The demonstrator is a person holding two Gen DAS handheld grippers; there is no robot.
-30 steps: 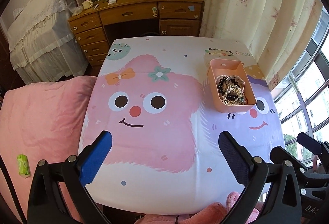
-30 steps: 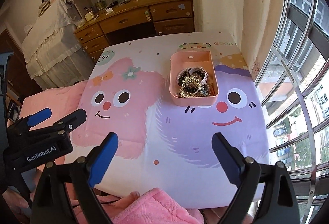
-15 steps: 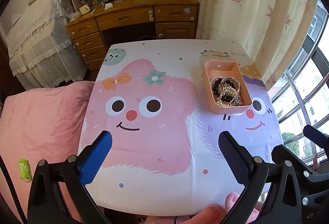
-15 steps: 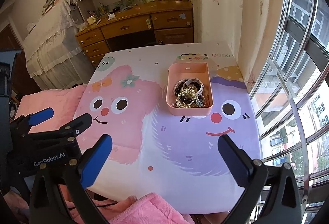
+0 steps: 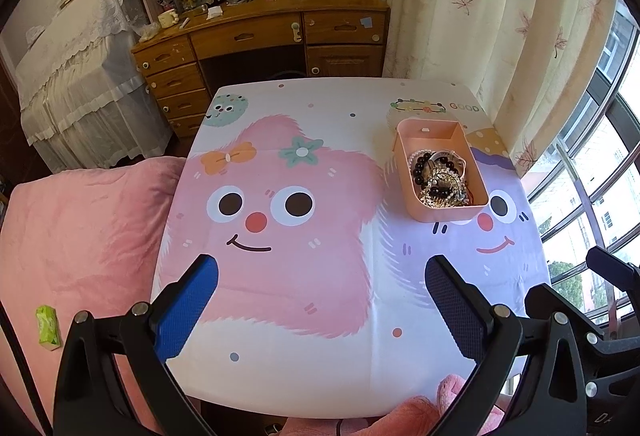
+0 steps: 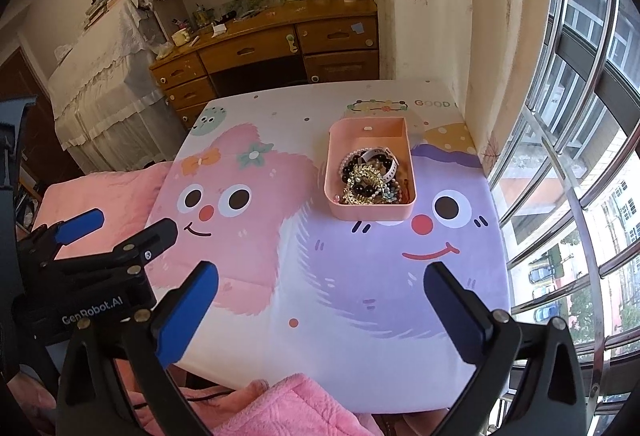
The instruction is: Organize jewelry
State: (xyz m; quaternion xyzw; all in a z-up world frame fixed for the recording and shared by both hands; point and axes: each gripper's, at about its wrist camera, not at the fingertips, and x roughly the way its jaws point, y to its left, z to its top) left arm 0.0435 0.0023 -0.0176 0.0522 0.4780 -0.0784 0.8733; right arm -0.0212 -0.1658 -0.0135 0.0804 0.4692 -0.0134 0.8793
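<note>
A pink rectangular box (image 5: 404, 180) stands at the far right of the cartoon-print table (image 5: 280, 276); it also shows in the right wrist view (image 6: 334, 192). It holds a tangled pile of jewelry (image 5: 440, 182): dark bead bracelets, gold pieces, a white watch band (image 6: 370, 178). My left gripper (image 5: 320, 300) is open and empty, held above the table's near edge. My right gripper (image 6: 320, 308) is open and empty too, near the front edge. The left gripper's fingers (image 6: 86, 222) show at the left of the right wrist view.
A pink blanket (image 5: 80, 236) lies left of the table with a small green packet (image 5: 47, 328) on it. A wooden desk (image 5: 260, 36) with drawers stands behind. A curtain (image 5: 480, 16) and a window (image 6: 580, 156) are on the right.
Both grippers have pulled back and risen a little, so the table and box sit farther away in view. Both stay open and empty. The box has not moved.
</note>
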